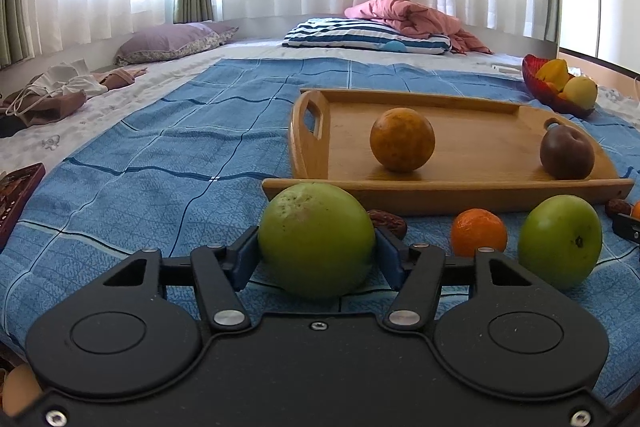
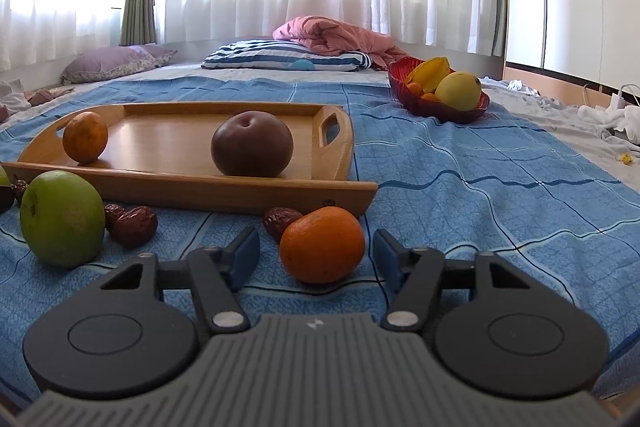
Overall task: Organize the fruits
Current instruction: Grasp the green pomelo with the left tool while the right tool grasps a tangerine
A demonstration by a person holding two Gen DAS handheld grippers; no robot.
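My left gripper (image 1: 316, 251) is shut on a large green apple (image 1: 316, 239), low over the blue blanket in front of the wooden tray (image 1: 440, 195). The tray holds a yellow-orange fruit (image 1: 402, 139) and a dark brown fruit (image 1: 566, 151). A mandarin (image 1: 478, 231) and a second green apple (image 1: 560, 241) lie to the right. My right gripper (image 2: 316, 253) is open, its fingers on either side of the mandarin (image 2: 322, 245) without touching it. The second green apple (image 2: 62, 219) lies to its left, red dates (image 2: 134, 226) between them.
A red bowl (image 2: 438, 107) with starfruit and a yellow fruit stands behind the tray on the right. Pillows and a pink quilt (image 2: 332, 37) lie at the far end of the bed. Clothes (image 1: 60, 91) lie at the left edge, a dark wooden object (image 1: 16, 195) nearer.
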